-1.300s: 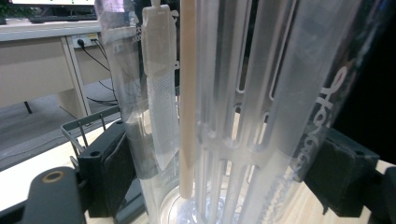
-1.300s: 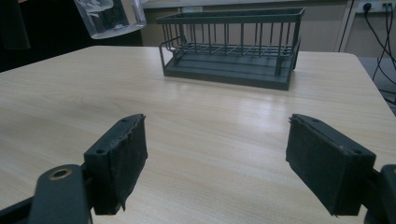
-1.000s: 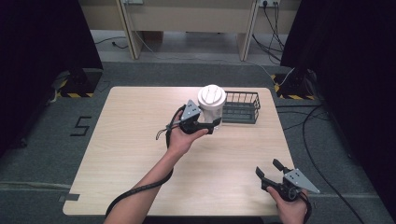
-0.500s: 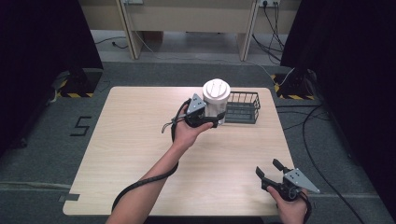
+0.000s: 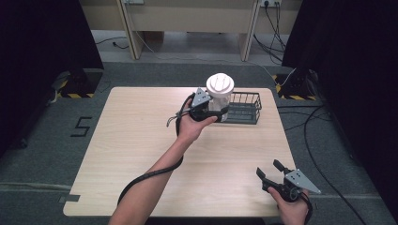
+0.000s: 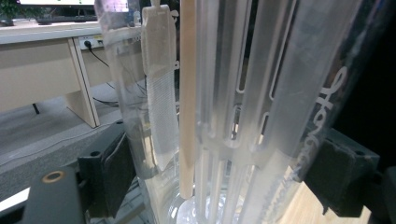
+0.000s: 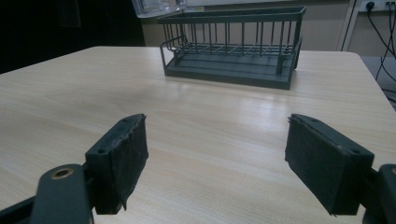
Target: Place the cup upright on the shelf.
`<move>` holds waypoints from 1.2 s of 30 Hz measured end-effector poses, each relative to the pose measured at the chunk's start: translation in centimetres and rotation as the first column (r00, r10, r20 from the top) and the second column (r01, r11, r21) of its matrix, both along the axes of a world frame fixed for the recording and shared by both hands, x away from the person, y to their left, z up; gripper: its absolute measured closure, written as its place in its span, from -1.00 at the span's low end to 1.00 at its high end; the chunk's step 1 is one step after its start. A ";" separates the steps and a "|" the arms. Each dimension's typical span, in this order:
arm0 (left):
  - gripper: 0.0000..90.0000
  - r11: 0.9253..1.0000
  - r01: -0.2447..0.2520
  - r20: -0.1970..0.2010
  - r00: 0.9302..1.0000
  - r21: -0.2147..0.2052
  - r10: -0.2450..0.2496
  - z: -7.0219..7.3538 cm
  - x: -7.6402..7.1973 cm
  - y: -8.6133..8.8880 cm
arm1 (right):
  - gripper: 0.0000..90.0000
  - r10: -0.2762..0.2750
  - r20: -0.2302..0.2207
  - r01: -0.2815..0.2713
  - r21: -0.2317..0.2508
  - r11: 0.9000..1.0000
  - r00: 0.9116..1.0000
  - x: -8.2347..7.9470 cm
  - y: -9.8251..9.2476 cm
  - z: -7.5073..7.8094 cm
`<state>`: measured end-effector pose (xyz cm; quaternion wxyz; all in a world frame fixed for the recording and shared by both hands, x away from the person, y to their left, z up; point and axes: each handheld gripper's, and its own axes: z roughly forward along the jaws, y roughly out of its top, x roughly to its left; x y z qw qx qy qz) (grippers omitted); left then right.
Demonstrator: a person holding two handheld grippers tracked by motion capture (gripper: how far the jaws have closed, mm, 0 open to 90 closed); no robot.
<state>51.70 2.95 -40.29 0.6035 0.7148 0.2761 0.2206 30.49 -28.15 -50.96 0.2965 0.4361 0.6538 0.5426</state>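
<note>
**High view: left gripper grips a clear container beside the wire basket**

High view shows the left gripper (image 5: 217, 114) in the upper middle of the frame, its jaws clenched on the sides of a clear plastic container (image 5: 219, 96) with a white lid (image 5: 219, 83). The container stands upright and sits against the left end of a dark wire basket (image 5: 244, 108) in the picture; whether its base is on the table (image 5: 131, 140), inside the basket or lifted clear of both is hard to judge from this angle. The person's left forearm (image 5: 159, 173) runs up from the bottom edge to that gripper, with a black cable (image 5: 141, 180) hanging under it.

In the left gripper view the container's ribbed clear wall (image 6: 243, 107) takes up the middle of the frame, with a black pad (image 6: 109, 170) pressed to it at lower left and another at lower right. A pale wooden stick (image 6: 187, 102) and a white mesh strip (image 6: 161, 93) stand upright inside it.

The right gripper (image 5: 271, 172) rests at the lower right of the high view, near the table's front edge, well apart from the basket. The right gripper view shows its jaws spread wide with nothing between them, bare tabletop ahead, and the basket at upper centre.
</note>
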 end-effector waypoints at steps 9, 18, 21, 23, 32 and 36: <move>-0.60 1.000 0.008 -0.011 1.000 -0.004 -0.008 0.1 1.1 -1.3 | -0.52 0.001 -0.001 -0.001 0.006 1.000 1.000 0.1 -0.1 0.0; -0.60 1.000 0.000 -0.031 1.000 0.001 0.000 -0.4 2.2 -2.5 | -0.51 0.009 0.001 -0.009 0.005 1.000 1.000 0.2 0.1 -0.1; -0.60 1.000 -0.001 -0.032 0.999 -0.005 0.001 -0.3 2.4 -2.6 | -0.51 0.008 0.001 -0.008 0.008 1.000 1.000 0.1 0.0 -0.1; -0.60 1.000 -0.005 -0.032 0.999 -0.004 0.004 -0.1 2.6 -2.6 | -0.52 0.010 -0.001 -0.010 0.008 1.000 1.000 0.1 0.0 -0.1; -0.60 1.000 -0.009 -0.026 1.000 -0.007 0.009 1.0 3.2 -2.9 | -0.52 0.018 -0.002 -0.018 0.008 1.000 1.000 0.1 0.2 -0.2; -0.60 1.000 -0.017 -0.027 0.999 -0.003 0.017 1.2 3.6 -2.8 | -0.51 0.020 -0.004 -0.020 0.010 1.000 1.000 0.1 0.3 -0.2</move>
